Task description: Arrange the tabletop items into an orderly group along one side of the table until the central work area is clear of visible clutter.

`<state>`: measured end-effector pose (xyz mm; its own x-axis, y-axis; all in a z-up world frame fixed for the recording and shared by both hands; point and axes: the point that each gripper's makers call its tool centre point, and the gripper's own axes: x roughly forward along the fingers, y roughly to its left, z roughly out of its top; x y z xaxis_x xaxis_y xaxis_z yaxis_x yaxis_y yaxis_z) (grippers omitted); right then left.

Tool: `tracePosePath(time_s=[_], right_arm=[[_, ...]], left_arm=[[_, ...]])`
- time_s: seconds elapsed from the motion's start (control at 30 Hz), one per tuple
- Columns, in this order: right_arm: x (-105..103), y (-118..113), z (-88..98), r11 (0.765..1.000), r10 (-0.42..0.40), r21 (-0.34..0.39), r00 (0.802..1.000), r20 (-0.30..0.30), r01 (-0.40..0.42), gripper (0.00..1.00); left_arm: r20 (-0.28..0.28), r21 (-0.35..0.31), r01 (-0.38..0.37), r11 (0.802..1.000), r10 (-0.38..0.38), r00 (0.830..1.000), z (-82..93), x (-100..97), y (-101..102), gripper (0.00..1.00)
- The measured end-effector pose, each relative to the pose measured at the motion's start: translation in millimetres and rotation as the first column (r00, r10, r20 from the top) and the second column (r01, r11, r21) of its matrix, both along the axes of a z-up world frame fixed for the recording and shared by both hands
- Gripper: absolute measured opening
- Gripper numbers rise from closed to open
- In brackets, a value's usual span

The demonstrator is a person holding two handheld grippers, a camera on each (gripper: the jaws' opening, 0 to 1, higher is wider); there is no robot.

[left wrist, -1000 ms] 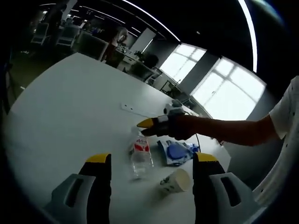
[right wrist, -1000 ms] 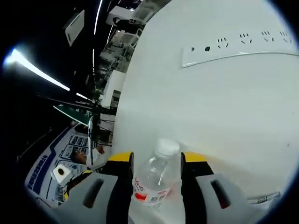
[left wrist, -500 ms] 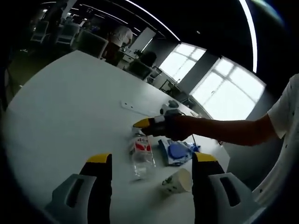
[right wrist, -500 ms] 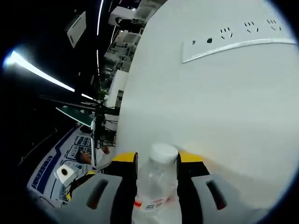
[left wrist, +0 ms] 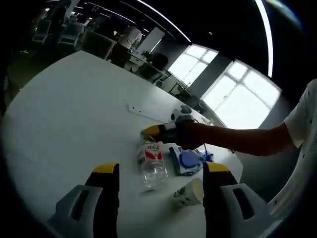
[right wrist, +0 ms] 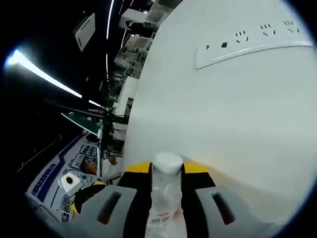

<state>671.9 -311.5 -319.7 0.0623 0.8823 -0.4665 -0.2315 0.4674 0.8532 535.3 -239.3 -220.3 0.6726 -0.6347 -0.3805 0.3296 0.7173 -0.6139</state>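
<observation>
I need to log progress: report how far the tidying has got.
Nothing looks grouped yet. In hand: the right gripper is shut on the water bottle, which lies mid-table. Left: the paper cup on its side and the blue packet still clutter the table; the left gripper is open.

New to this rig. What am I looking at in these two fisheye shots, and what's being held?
A person holds one two-jaw gripper in each hand; a camera rides on each and looks along its jaws. In the left gripper view, the left gripper hangs open above a white table, where a paper cup lies on its side beside a blue packet. There the right gripper reaches in and grips a clear plastic bottle near its neck. The right gripper view shows that same bottle's white cap between closed jaws, with a white power strip beyond.
</observation>
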Motion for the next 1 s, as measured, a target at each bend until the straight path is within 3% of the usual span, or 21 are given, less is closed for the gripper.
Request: tracePosePath(time_s=[0.63, 1.0], right_arm=[[-10.0, 5.7, 38.9, 0.999, 0.043, -0.019, 0.983, 0.176, -0.041, 0.19], [-19.3, 11.2, 60.7, 0.995, 0.089, -0.066, 0.940, 0.329, -0.071, 0.18]], left_arm=[[-0.003, 0.009, 0.087, 0.996, -0.087, 0.996, -13.8, 23.8, -12.8, 0.67], [-0.020, 0.002, 0.195, 0.981, -0.195, 0.981, -38.8, 47.0, -45.7, 0.66]])
